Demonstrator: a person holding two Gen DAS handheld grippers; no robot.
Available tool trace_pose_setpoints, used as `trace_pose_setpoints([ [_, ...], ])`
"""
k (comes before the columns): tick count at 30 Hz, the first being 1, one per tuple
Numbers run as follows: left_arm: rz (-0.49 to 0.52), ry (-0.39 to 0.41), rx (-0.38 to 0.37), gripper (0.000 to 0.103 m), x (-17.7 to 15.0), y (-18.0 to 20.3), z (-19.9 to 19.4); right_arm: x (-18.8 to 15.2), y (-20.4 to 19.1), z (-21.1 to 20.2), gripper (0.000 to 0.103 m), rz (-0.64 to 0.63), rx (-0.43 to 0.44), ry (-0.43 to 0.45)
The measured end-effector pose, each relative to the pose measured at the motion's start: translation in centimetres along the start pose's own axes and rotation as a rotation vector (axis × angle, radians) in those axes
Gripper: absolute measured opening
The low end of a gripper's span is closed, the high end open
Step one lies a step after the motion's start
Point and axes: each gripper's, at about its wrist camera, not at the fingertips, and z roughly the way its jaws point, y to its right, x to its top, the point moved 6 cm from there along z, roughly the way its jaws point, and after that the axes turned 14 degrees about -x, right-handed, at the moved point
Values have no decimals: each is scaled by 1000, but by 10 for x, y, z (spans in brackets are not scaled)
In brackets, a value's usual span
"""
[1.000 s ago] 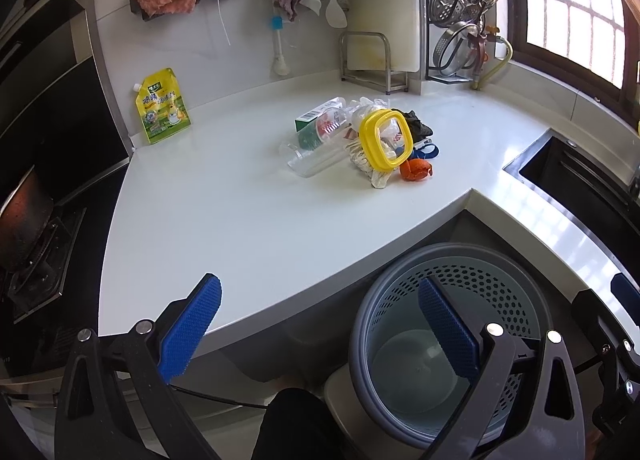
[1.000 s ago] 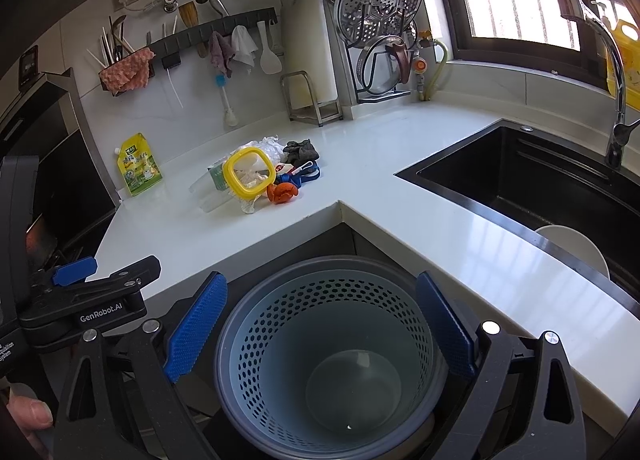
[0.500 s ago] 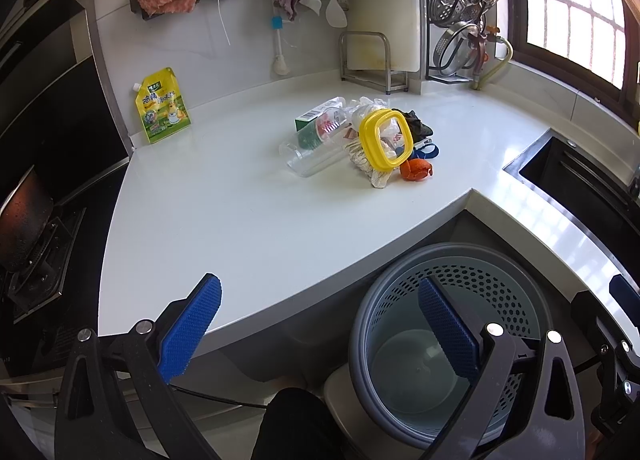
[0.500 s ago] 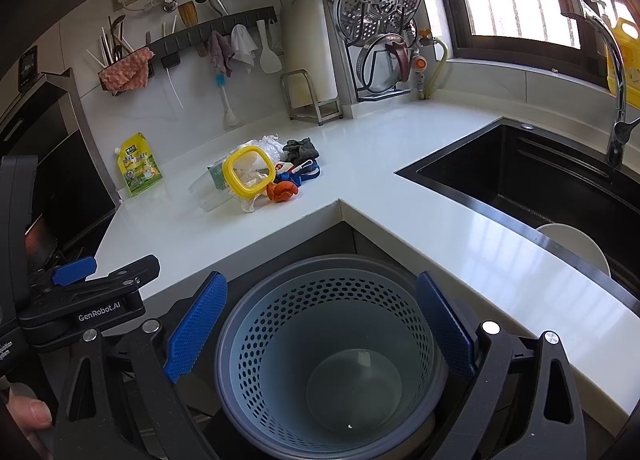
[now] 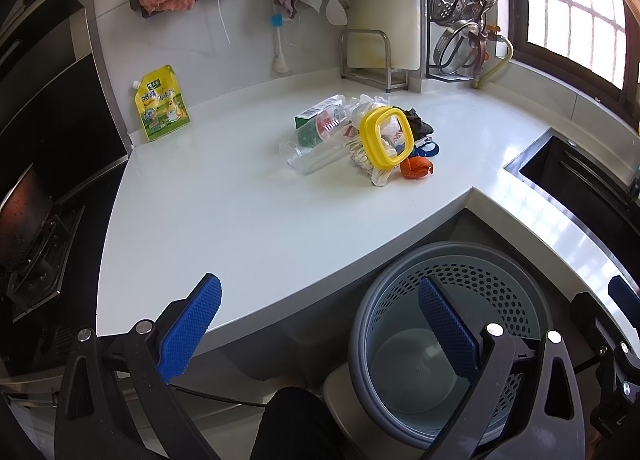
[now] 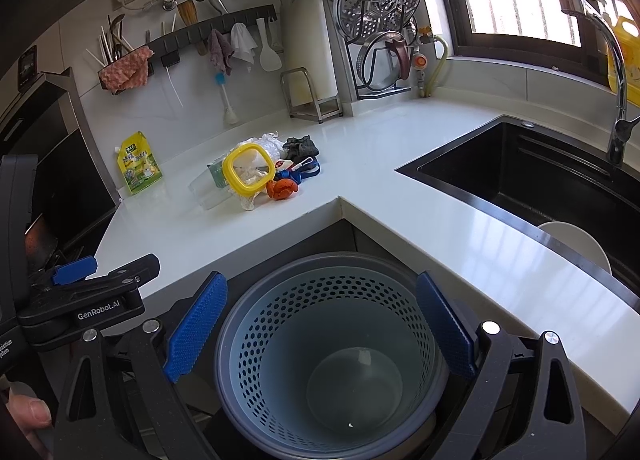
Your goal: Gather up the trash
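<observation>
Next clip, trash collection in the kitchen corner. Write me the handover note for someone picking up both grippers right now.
Left hand-held gripper: open, empty, over the counter's near edge.
Right hand-held gripper: open, empty, over the bin.
Trash pile sits mid-counter: clear plastic bottle, green carton, yellow-rimmed lid, crumpled white plastic, dark rag, blue piece, orange piece.
Perforated bin stands on the floor in the counter's inner corner; nothing visible inside.
Done: nothing collected.
Left: move every pile item into the bin.

black gripper [image 6: 320, 332] frames, blue ribbed pads [image 6: 196, 332], silver screws.
</observation>
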Motion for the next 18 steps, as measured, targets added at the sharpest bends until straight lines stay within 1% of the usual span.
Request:
trace_pose_setpoints([
  [11,-13,-5,-7,97,-4,-5,8,-5,-5,13,91,-8,-3,-18],
  [14,-23,-8,-11,97,-4,-10,14,-7,-6,24,91,-9,-3,-34],
  [18,-28,-12,8,97,0,-20,22,-7,-12,41,91,-11,3,-61],
])
